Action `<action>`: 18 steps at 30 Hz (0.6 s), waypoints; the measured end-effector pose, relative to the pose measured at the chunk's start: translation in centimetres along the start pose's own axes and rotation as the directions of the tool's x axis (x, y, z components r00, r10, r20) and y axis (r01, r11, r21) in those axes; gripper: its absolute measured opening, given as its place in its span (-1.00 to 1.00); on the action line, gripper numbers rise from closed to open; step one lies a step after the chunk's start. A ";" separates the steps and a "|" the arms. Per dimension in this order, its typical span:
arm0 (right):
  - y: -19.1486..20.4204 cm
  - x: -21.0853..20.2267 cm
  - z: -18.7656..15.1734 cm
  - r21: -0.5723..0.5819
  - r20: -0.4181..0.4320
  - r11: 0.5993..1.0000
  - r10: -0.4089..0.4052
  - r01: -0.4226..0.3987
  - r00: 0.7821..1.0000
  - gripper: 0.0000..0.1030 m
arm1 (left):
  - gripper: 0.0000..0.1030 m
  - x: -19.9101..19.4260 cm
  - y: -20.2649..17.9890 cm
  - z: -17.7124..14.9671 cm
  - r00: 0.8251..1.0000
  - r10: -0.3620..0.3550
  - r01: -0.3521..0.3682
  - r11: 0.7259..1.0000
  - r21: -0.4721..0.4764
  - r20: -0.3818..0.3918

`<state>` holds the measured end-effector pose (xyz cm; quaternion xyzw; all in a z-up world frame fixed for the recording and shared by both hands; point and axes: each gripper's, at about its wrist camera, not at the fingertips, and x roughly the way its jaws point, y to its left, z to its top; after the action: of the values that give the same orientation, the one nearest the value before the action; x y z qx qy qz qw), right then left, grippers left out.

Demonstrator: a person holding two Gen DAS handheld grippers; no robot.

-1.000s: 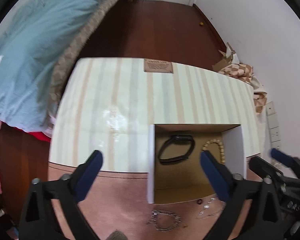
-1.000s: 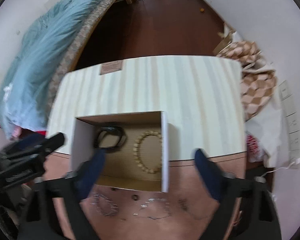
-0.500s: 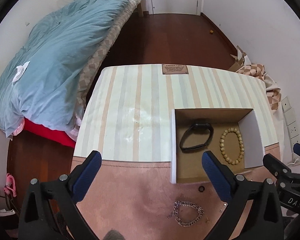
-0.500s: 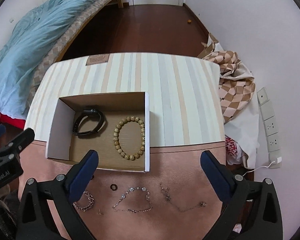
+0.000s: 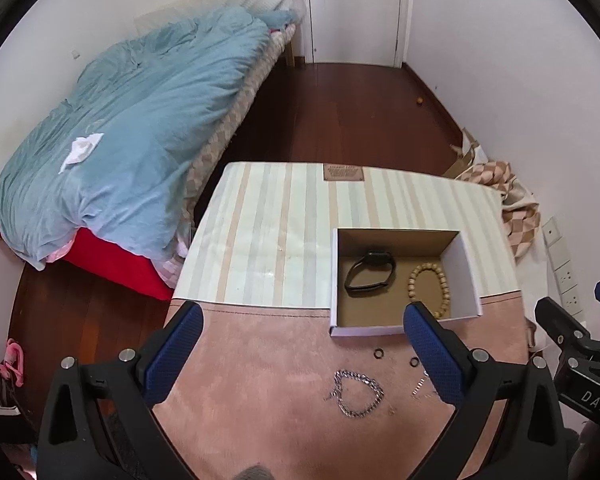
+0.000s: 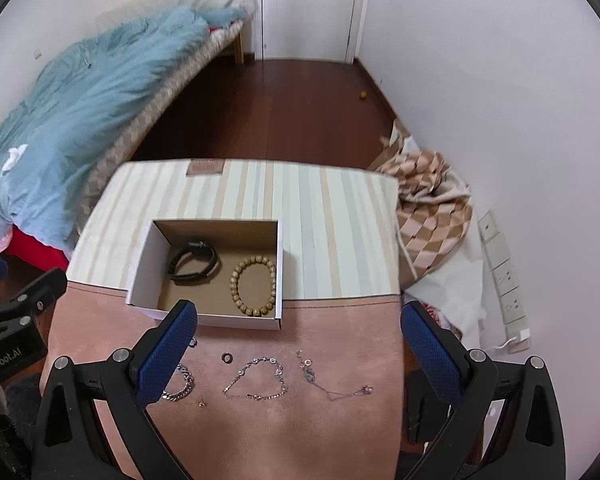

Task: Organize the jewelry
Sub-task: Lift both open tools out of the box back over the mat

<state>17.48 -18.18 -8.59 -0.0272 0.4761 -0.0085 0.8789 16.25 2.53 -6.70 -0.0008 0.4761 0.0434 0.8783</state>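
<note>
An open cardboard box [image 5: 470,268] [image 6: 140,276] stands on the table and holds a black band [image 5: 370,272] [image 6: 194,266] and a wooden bead bracelet [image 5: 430,284] [image 6: 255,286]. On the pink mat in front of it lie a chunky silver chain [image 5: 356,394] [image 6: 180,386], dark rings [image 5: 378,354] [image 6: 227,357], a thin silver bracelet [image 6: 260,378] and a fine necklace [image 6: 332,384]. My left gripper [image 5: 298,354] is open, raised above the mat left of the box. My right gripper [image 6: 298,354] is open too, high above the loose pieces. Neither holds anything.
The table carries a striped cloth [image 5: 276,232] behind the pink mat [image 6: 340,328]. A bed with a blue duvet [image 5: 120,140] lies to the left. A checked cloth [image 6: 432,208] and wall sockets [image 6: 504,276] are at the right. Dark wood floor leads to a door [image 5: 354,8].
Both grippers have risen and pulled back from the box, so the box looks smaller and more of the room and the loose jewelry shows. Both stayed open and empty.
</note>
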 end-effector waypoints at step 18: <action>-0.4 -10.0 -3.4 0.011 0.130 1.000 0.020 -0.022 0.991 1.00 | 0.99 -7.8 0.1 -3.6 0.996 -0.025 0.025 1.000 0.002 0.091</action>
<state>9.19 -18.34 -2.01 -0.0170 0.4182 -0.0005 0.9082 9.00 1.85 -2.11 -0.0043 0.4357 0.0320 0.8995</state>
